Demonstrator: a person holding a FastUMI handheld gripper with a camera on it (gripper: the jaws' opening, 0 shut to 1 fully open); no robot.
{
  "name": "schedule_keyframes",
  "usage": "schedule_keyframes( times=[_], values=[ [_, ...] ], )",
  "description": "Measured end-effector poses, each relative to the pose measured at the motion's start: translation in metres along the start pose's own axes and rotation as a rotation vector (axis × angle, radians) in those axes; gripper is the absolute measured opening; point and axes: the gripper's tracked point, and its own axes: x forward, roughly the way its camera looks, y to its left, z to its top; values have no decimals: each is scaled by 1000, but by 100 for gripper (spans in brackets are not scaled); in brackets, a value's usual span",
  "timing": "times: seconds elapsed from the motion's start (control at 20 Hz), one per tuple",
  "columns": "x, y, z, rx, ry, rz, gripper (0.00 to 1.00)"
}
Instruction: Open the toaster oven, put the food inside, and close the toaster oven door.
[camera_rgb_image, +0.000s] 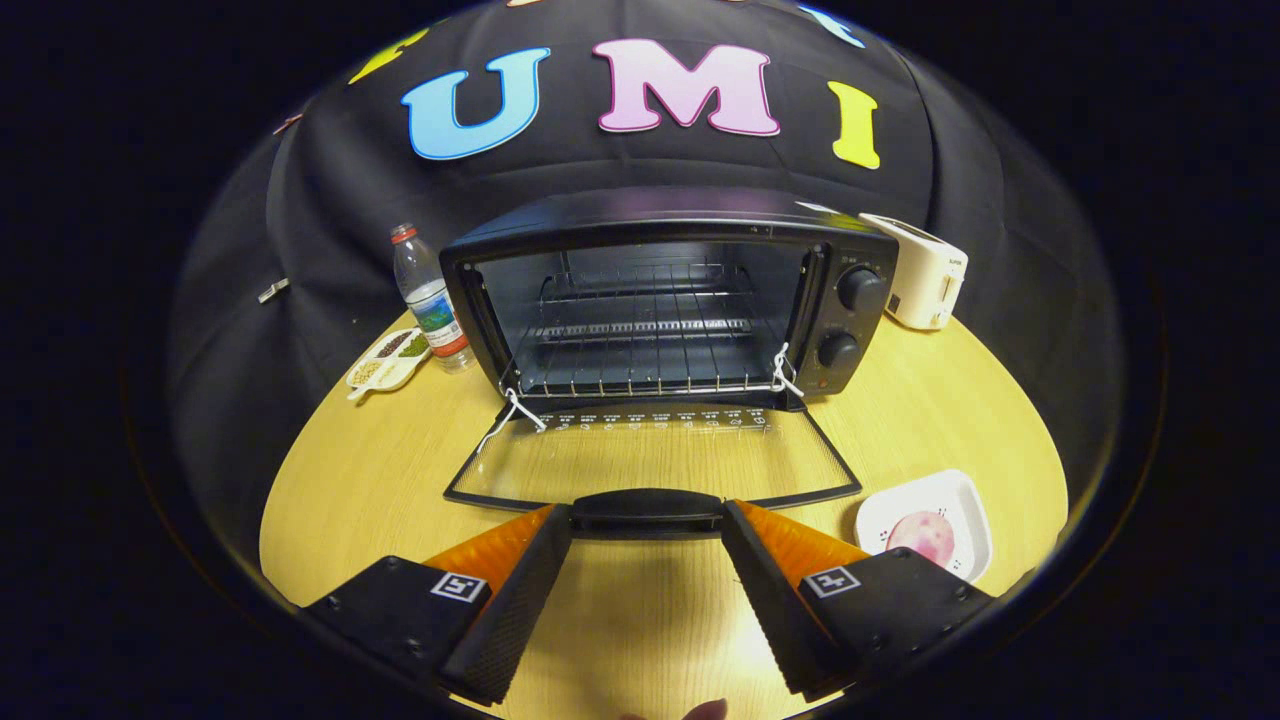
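A black toaster oven (845, 300) stands on the wooden table with its glass door (650, 462) folded down flat toward me. Its wire rack (640, 345) inside is bare. The door's black handle (647, 512) lies just ahead of my gripper (647, 525), level with the fingertips, and both tips are close to the handle's ends. The fingers stand wide apart with nothing held between them. A pink round piece of food (925, 535) rests on a white square plate (965, 500) to the right of the door, just beyond my right finger.
Left of the oven stand a clear water bottle (428, 297) and a small white dish of grains (388, 360). A white toaster (925, 270) sits behind the oven's right corner. The round table (350, 480) edge curves close on both sides.
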Motion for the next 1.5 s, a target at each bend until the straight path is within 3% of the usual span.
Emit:
schedule_keyframes(
  times=[0.3, 0.75, 1.15, 1.4, 1.5],
  values=[
    [-43, -32, 14, 56, 23, 30, 99],
    [-89, -182, 8, 49, 260, -17, 98],
    [-55, -288, -20, 14, 522, -31, 98],
    [-21, -316, -48, 18, 645, -19, 97],
    [-9, -315, -54, 12, 665, 0, 91]
  ],
)
